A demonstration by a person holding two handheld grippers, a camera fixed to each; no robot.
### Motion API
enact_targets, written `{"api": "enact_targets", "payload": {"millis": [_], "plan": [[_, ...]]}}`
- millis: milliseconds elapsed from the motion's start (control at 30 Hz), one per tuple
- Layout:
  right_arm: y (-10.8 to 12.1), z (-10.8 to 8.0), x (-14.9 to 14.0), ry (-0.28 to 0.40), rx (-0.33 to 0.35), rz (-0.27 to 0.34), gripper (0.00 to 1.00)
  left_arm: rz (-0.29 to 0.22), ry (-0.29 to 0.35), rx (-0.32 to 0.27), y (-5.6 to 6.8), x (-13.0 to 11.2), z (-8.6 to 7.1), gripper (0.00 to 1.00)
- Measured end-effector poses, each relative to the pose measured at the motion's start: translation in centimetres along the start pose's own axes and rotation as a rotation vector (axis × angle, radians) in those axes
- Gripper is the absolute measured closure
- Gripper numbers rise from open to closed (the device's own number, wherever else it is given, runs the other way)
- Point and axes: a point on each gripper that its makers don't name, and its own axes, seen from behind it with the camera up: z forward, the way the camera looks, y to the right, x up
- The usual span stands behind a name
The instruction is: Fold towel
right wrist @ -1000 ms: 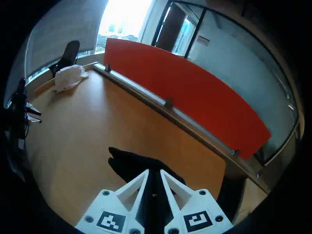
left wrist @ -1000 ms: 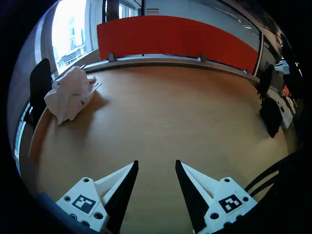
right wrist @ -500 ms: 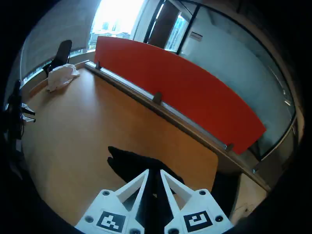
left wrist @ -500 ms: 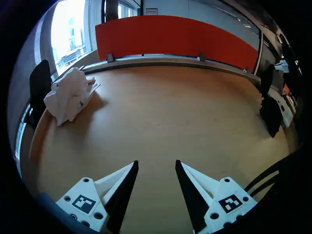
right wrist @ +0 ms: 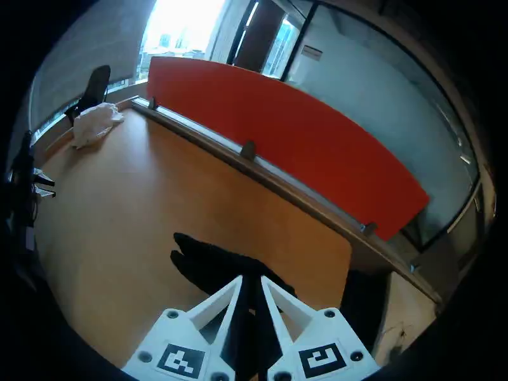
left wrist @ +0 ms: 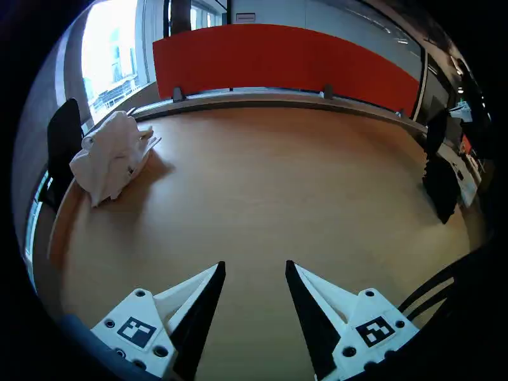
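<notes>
A black towel [right wrist: 213, 267] hangs bunched over the wooden table [right wrist: 127, 203], and my right gripper [right wrist: 253, 287] is shut on its near part. In the left gripper view the same dark cloth [left wrist: 440, 185] hangs at the far right edge of the table [left wrist: 273, 184]. My left gripper [left wrist: 254, 274] is open above the table's near part, with nothing between its fingers. A crumpled white towel pile [left wrist: 111, 155] lies at the table's far left corner, well away from both grippers; the right gripper view has the pile [right wrist: 94, 122] far off at upper left.
A long red divider panel [left wrist: 286, 60] runs along the table's far edge, also seen as a red screen [right wrist: 286, 140]. A black office chair [left wrist: 63, 136] stands behind the white pile, by bright windows. Dark cables [left wrist: 438, 286] cross the lower right.
The right gripper view has swung a little: the divider and white pile slid left and farther off, while the black towel stays gripped. The left gripper has hardly moved.
</notes>
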Motion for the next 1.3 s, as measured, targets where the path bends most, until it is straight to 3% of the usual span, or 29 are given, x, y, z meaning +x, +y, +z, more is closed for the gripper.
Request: {"api": "enact_targets", "payload": {"millis": [200, 700, 1300], "plan": [[0.5, -1.1, -2.0, -0.02, -0.005, 0.021, 0.95, 0.006, 0.003, -0.006, 0.3, 0.3, 0.1, 0.31], [0.3, -4.2, -10.2, -0.114, -0.01, 0.075, 0.95, 0.018, 0.003, -0.013, 0.6, 0.4, -0.1, 0.31], [-0.2, -4.9, -15.8, -0.199, -0.041, 0.138, 0.95, 0.028, 0.008, -0.01, 0.5, 0.2, -0.8, 0.31]]}}
